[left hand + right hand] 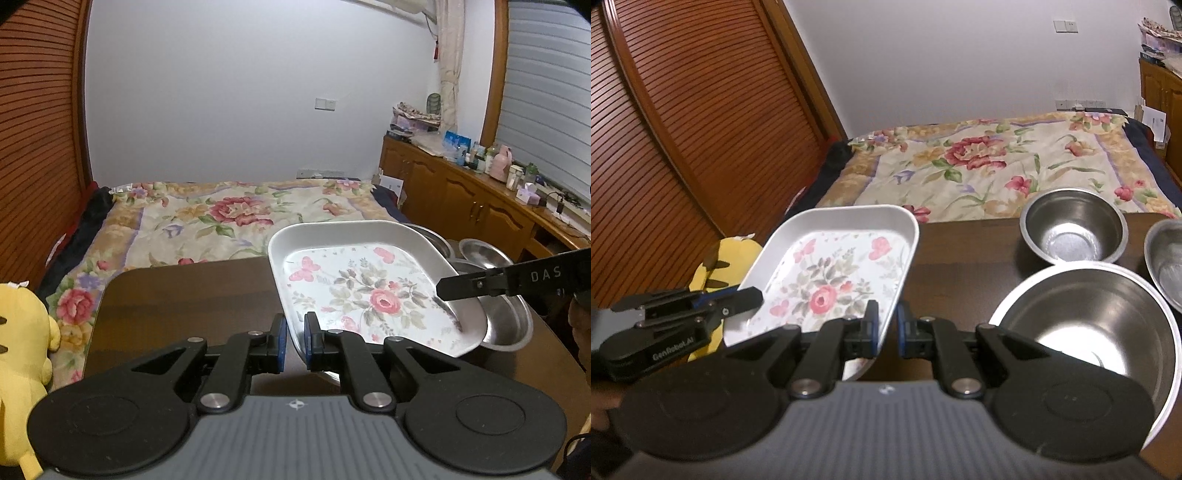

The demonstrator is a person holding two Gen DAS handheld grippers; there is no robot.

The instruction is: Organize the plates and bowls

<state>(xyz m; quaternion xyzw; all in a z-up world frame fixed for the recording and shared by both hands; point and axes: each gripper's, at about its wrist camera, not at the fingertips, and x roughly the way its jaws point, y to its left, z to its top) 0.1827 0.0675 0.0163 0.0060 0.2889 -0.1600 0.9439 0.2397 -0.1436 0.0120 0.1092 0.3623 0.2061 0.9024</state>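
Note:
A white rectangular plate (351,280) with a pink rose and butterfly print hangs tilted above the dark brown table (184,302). My left gripper (295,325) is shut on its near left rim. My right gripper (886,314) is shut on the opposite rim of the same plate (827,273). Each gripper shows in the other's view: the right gripper (441,290) on the plate's right side, the left gripper (755,297) on its left corner. Three steel bowls stand on the table to the right: a large bowl (1089,317), a small bowl (1075,229) and one cut off at the edge (1167,266).
A yellow plush toy (22,362) sits left of the table. Beyond the table's far edge lies a bed with a floral cover (229,214). A wooden cabinet (461,192) crowded with small items runs along the right wall. Louvred wooden doors (665,147) stand at the left.

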